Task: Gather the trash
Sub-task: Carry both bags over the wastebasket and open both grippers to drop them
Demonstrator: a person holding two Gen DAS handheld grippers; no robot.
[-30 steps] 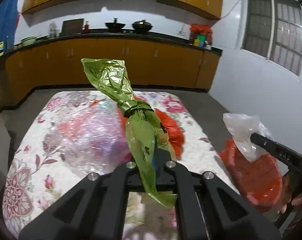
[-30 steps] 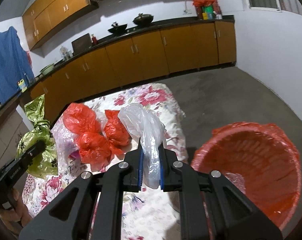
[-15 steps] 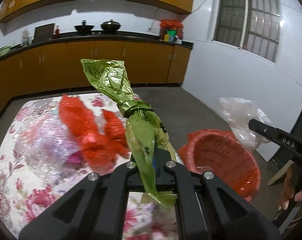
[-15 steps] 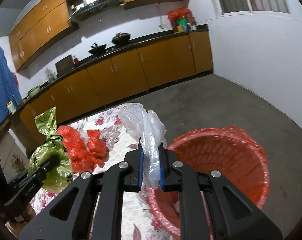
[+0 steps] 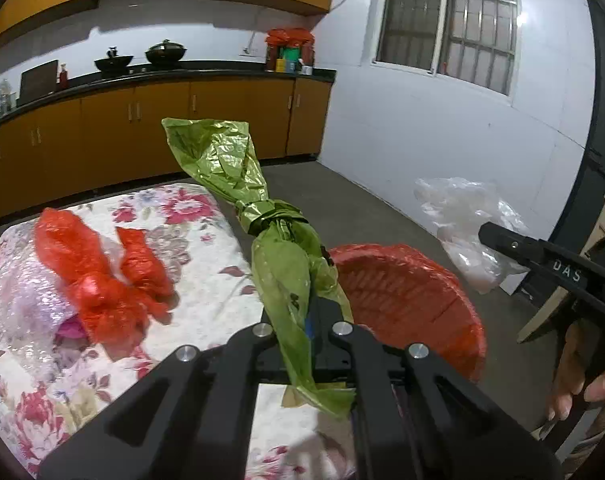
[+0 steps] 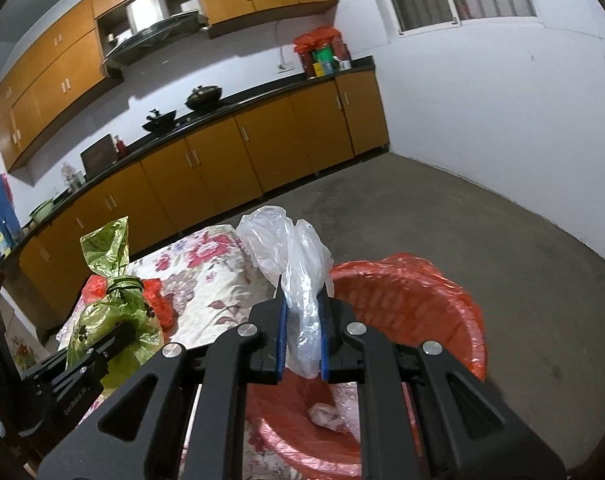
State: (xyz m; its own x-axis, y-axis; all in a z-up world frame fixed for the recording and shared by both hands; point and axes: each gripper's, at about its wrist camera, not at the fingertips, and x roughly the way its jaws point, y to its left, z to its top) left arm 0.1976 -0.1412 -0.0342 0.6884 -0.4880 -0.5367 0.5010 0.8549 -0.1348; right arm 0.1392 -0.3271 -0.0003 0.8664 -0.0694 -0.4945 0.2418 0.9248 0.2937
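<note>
The left gripper is clamped on a green bag at frame centre; the right gripper pinches a clear bag above the red basket at lower right

The left claw is clamped on a knotted green plastic bag that sticks up and away from it. Beyond lies the flowered surface with crumpled red bags. To the right stands a red-lined basket, and further right the right claw holds a clear bag.
</note>
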